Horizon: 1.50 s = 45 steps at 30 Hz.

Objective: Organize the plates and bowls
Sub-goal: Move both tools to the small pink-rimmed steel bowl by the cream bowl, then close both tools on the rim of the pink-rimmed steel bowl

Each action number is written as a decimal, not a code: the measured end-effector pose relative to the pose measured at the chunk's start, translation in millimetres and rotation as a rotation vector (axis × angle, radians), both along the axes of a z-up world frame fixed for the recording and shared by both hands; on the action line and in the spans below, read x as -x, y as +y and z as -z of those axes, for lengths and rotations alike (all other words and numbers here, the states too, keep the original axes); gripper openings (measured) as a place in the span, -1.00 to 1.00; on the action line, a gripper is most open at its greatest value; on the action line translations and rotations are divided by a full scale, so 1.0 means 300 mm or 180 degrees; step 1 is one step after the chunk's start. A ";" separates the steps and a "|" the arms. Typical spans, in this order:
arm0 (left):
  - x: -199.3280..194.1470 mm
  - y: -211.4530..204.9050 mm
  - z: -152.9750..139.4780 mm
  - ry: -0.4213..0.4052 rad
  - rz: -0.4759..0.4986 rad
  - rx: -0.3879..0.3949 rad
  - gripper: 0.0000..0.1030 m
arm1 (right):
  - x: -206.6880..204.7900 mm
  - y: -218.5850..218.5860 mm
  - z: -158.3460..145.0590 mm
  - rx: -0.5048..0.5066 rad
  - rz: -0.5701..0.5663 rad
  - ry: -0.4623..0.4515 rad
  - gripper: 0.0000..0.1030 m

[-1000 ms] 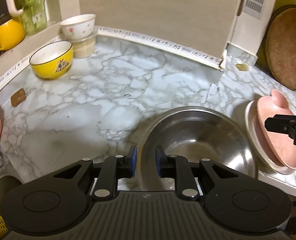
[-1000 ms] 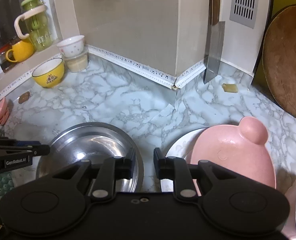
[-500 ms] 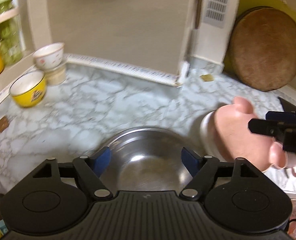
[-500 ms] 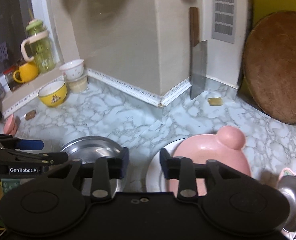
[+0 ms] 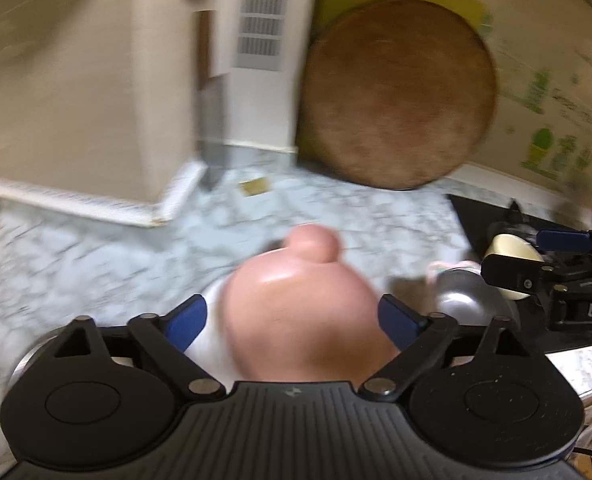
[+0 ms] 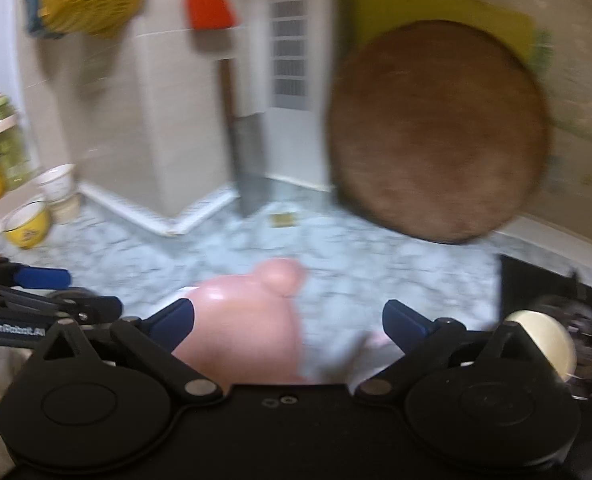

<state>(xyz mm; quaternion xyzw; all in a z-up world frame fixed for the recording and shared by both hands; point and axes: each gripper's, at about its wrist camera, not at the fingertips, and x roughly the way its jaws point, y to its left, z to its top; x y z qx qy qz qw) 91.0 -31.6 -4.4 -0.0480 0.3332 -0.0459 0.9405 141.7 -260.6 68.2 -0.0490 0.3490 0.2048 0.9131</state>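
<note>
**A:** Start at the jaws. How do they stand?

**B:** Both spread wide, gripping nothing. The left gripper [image 5: 292, 320] has its blue pads either side of the pink bowl [image 5: 299, 312], apart from it as far as the blur lets me judge. The right gripper [image 6: 288, 322] is released too, with the same bowl low and left between its fingers.

**A:** And where does the bowl sit?

**B:** On a white plate [image 5: 208, 344], whose edge peeks out at the bowl's left, on the marble counter [image 5: 96, 248]. It has a rounded ear-like knob on the far rim.

**A:** How would it handle?

**B:** It looks like light moulded plastic or bamboo fibre: stiff, glossy, probably a bit slick. I'd pinch the rim wall rather than the knob. The plate beneath is likely ceramic, heavier and chippable, so lift the bowl straight up without dragging it.

**A:** Anything in the containers?

**B:** The pink bowl looks empty (smeared, so not certain). To the right, a small steel bowl [image 5: 467, 300] sits just beside the counter edge; I can't see its contents. Far left, a yellow bowl [image 6: 28, 226] and a white bowl [image 6: 58, 182] stand near the wall, the white one on a small tub.
</note>
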 end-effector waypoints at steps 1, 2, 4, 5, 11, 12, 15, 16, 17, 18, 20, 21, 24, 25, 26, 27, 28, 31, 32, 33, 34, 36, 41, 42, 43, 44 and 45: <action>-0.014 -0.038 -0.003 -0.0015 0.0042 -0.0015 0.84 | -0.008 -0.036 0.001 0.0007 0.0071 0.0001 0.96; -0.028 -0.072 -0.005 -0.0024 0.0082 -0.0032 0.84 | -0.015 -0.070 0.003 0.0021 0.0151 0.0000 0.96; -0.054 -0.133 -0.008 -0.0039 0.0163 -0.0043 0.84 | -0.024 -0.133 0.008 0.0043 0.0285 0.0002 0.97; -0.067 -0.163 -0.010 -0.0043 0.0204 -0.0041 0.84 | -0.029 -0.163 0.012 0.0050 0.0348 0.0010 0.97; -0.155 -0.302 0.018 0.0000 0.0351 -0.0034 0.84 | -0.057 -0.297 0.056 0.0059 0.0576 0.0120 0.98; -0.174 -0.315 0.029 0.0048 0.0375 -0.0007 0.84 | -0.061 -0.311 0.066 0.0066 0.0600 0.0145 0.98; -0.224 -0.356 0.066 0.0204 0.0433 0.0030 0.84 | -0.070 -0.346 0.104 0.0069 0.0634 0.0236 0.98; -0.239 -0.373 0.081 0.0253 0.0452 0.0003 0.84 | -0.075 -0.355 0.120 0.0068 0.0645 0.0283 0.98; -0.252 -0.388 0.097 0.0299 0.0478 -0.0025 0.84 | -0.079 -0.362 0.137 0.0068 0.0655 0.0334 0.98; -0.265 -0.402 0.112 0.0347 0.0496 -0.0049 0.84 | -0.083 -0.368 0.153 0.0070 0.0656 0.0382 0.98; -0.293 -0.422 0.145 0.0461 0.0508 -0.0071 0.84 | -0.090 -0.376 0.189 0.0105 0.0666 0.0462 0.96; -0.304 -0.429 0.157 0.0501 0.0504 -0.0074 0.84 | -0.094 -0.378 0.205 0.0116 0.0673 0.0500 0.95; -0.333 -0.456 0.189 0.0558 0.0504 -0.0136 0.84 | -0.110 -0.384 0.247 0.0097 0.0690 0.0615 0.92; -0.341 -0.463 0.197 0.0572 0.0492 -0.0164 0.84 | -0.115 -0.385 0.259 0.0095 0.0695 0.0640 0.89; -0.351 -0.469 0.206 0.0590 0.0491 -0.0181 0.84 | -0.120 -0.386 0.270 0.0094 0.0696 0.0669 0.84; -0.358 -0.476 0.212 0.0606 0.0482 -0.0193 0.84 | -0.122 -0.387 0.278 0.0095 0.0698 0.0694 0.83; -0.364 -0.480 0.219 0.0620 0.0465 -0.0210 0.84 | -0.125 -0.389 0.285 0.0096 0.0711 0.0703 0.83; -0.374 -0.490 0.233 0.0635 0.0454 -0.0262 0.84 | -0.135 -0.389 0.302 0.0112 0.0698 0.0725 0.74; -0.376 -0.492 0.235 0.0630 0.0449 -0.0277 0.84 | -0.138 -0.388 0.307 0.0126 0.0694 0.0731 0.66; -0.377 -0.493 0.236 0.0621 0.0440 -0.0284 0.84 | -0.142 -0.387 0.313 0.0136 0.0689 0.0747 0.64; -0.378 -0.493 0.237 0.0608 0.0426 -0.0289 0.84 | -0.146 -0.387 0.318 0.0134 0.0677 0.0770 0.61; -0.382 -0.495 0.238 0.0591 0.0413 -0.0292 0.82 | -0.152 -0.386 0.325 0.0148 0.0662 0.0788 0.58; -0.396 -0.498 0.245 0.0596 0.0396 -0.0249 0.69 | -0.163 -0.379 0.335 0.0146 0.0597 0.0821 0.35; -0.398 -0.500 0.248 0.0618 0.0401 -0.0251 0.43 | -0.166 -0.378 0.337 0.0141 0.0600 0.0826 0.32; -0.404 -0.503 0.253 0.0665 0.0404 -0.0247 0.23 | -0.169 -0.378 0.339 0.0128 0.0593 0.0838 0.25; -0.409 -0.504 0.257 0.0698 0.0386 -0.0221 0.17 | -0.173 -0.378 0.342 0.0113 0.0583 0.0860 0.15; -0.412 -0.502 0.261 0.0728 0.0384 -0.0180 0.12 | -0.177 -0.379 0.345 0.0101 0.0580 0.0880 0.12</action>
